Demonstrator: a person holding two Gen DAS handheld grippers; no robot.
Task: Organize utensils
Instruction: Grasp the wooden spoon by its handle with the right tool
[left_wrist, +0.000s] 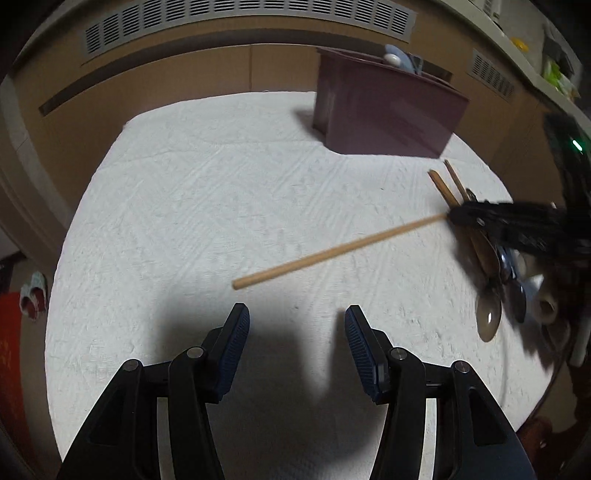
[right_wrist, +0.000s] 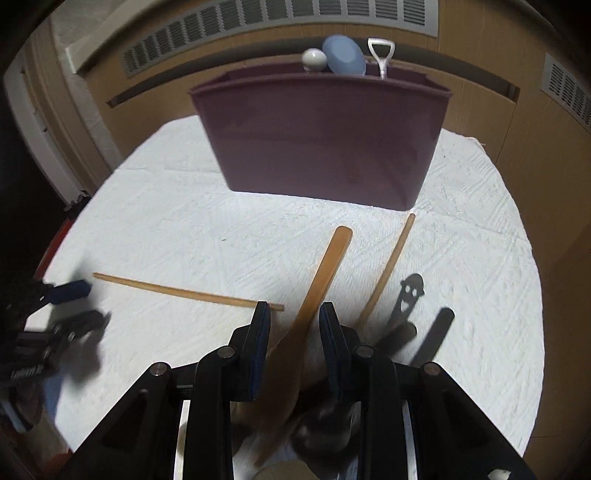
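A purple utensil holder (right_wrist: 321, 140) stands at the back of the white cloth, with a blue utensil (right_wrist: 343, 55), a white knob and a clear handle sticking out; it also shows in the left wrist view (left_wrist: 384, 114). A loose wooden chopstick (left_wrist: 332, 254) lies mid-table, also in the right wrist view (right_wrist: 184, 293). My right gripper (right_wrist: 293, 314) is open, its jaws astride a wooden spatula handle (right_wrist: 321, 280) in a pile of spoons. It shows blurred in the left view (left_wrist: 454, 216). My left gripper (left_wrist: 295, 314) is open and empty over bare cloth.
Beside the spatula lie a thin wooden utensil (right_wrist: 388, 269), a dark metal handle with a smiley cut-out (right_wrist: 408, 295) and a black handle (right_wrist: 436, 336). Metal spoons (left_wrist: 495, 314) lie at the cloth's right edge. Wooden cabinets with vents stand behind the round table (left_wrist: 184, 184).
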